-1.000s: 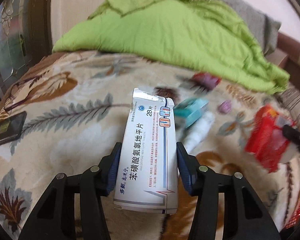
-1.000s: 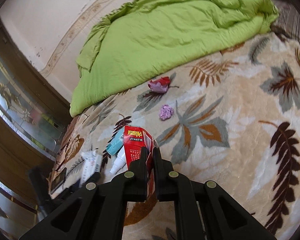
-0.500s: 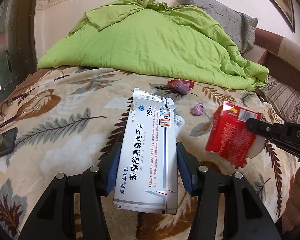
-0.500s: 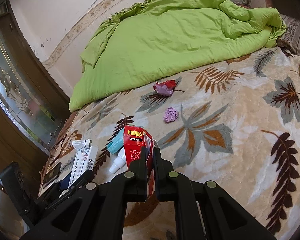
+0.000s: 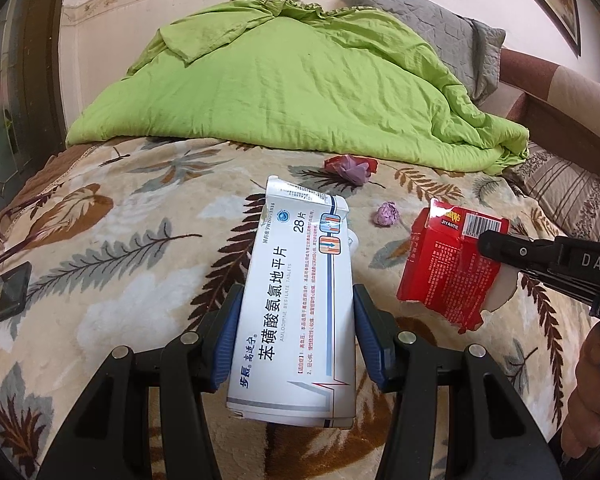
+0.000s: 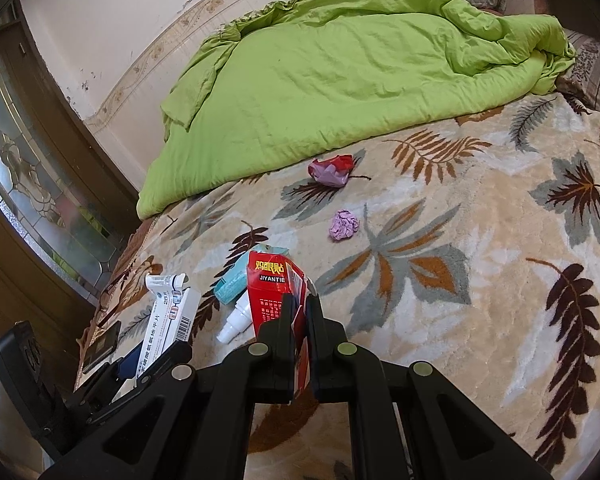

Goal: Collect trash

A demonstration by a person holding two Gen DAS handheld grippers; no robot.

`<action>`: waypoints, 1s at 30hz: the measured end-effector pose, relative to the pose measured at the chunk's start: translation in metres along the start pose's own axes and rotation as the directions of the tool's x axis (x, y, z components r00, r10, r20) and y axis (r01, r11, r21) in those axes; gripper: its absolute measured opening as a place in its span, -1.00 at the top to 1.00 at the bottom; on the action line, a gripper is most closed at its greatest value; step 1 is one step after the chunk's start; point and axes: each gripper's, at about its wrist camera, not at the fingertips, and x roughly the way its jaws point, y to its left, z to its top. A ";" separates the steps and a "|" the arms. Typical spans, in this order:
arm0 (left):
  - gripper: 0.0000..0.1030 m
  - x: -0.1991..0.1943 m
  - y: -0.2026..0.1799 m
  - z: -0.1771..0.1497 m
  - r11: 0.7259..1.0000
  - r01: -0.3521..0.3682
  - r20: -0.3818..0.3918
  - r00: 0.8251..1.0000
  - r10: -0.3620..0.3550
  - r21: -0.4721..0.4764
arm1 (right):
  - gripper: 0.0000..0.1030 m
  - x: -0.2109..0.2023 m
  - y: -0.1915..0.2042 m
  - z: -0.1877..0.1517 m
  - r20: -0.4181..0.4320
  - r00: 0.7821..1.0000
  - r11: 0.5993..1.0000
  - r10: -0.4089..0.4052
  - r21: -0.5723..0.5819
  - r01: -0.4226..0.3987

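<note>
White medicine box [image 5: 296, 308] – long axis along left gripper [image 5: 296, 344] – points away.

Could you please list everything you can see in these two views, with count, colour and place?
medicine box: one, white with blue print, held in the left gripper.
red carton: one, red, torn, pinched in the right gripper.
teal box: one, teal, on the blanket behind the red carton.
small bottle: one, white, lying beside the teal box.
crumpled wrapper: one, purple and red, near the quilt's edge.
paper ball: one, purple, mid-blanket.
phone: one, black, at the blanket's left edge.
quilt: one, lime green, heaped at the far side.
pillow: one, grey, behind the quilt.
blanket: one, cream with leaf print, covering the bed.
left gripper: black with blue pads.
right gripper: black, shut.
hand: one, at right edge.
</note>
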 end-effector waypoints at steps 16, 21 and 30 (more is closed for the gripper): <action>0.00 0.000 -0.002 0.000 1.000 0.000 0.001 1.000 0.000 0.000 | 0.88 -0.001 -0.002 0.000 0.002 1.000 1.000 -0.004 0.003 0.004; 0.00 0.000 -0.002 0.000 1.000 0.001 0.000 1.000 -0.001 0.001 | 0.88 -0.001 -0.002 0.000 0.002 1.000 1.000 -0.003 0.001 0.003; 0.00 -0.002 -0.007 -0.001 1.000 0.007 0.003 1.000 -0.007 0.002 | 0.88 -0.002 -0.002 0.000 0.005 1.000 1.000 -0.001 0.005 0.001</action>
